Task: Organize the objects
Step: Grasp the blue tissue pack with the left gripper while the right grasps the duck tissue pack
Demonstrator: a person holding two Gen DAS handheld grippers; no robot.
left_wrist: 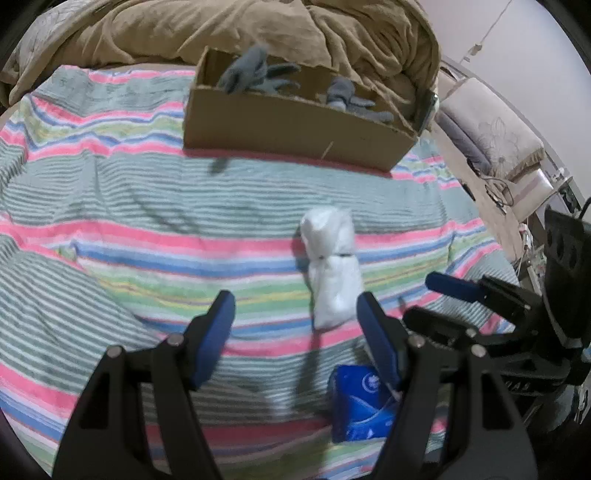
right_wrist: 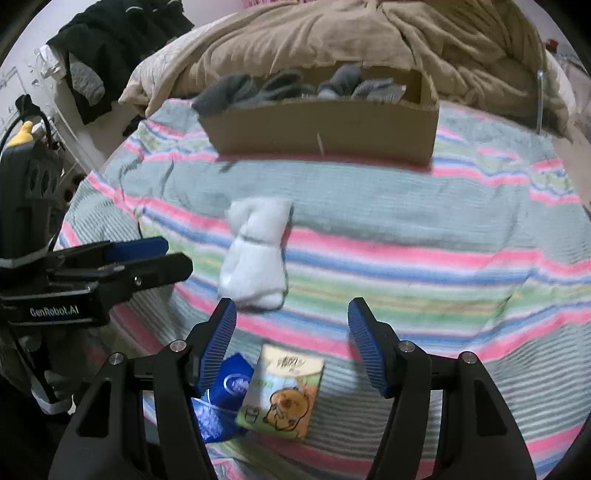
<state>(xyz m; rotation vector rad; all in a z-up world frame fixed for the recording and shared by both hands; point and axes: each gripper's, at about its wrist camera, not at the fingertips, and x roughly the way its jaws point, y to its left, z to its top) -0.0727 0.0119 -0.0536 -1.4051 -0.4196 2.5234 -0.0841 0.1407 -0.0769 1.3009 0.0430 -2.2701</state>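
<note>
Both grippers hovered low over the striped blanket (left_wrist: 147,229), side by side. The left gripper (left_wrist: 295,317) had its 2 blue fingers spread wide with nothing between them, and the right gripper (right_wrist: 291,321) was spread just as wide, also empty. A bundle of white socks (left_wrist: 332,269) lay on the blanket just ahead of the left gripper's right finger — in the right wrist view it sat ahead and to the left. Nearer the edge of the bed lay 2 small packets, a blue packet (left_wrist: 360,402) and a cartoon-printed packet (right_wrist: 284,395), touching each other. Farther back stood an open cardboard box (left_wrist: 295,122) holding grey socks (left_wrist: 255,74), backed against a rumpled tan comforter (left_wrist: 258,29).
</note>
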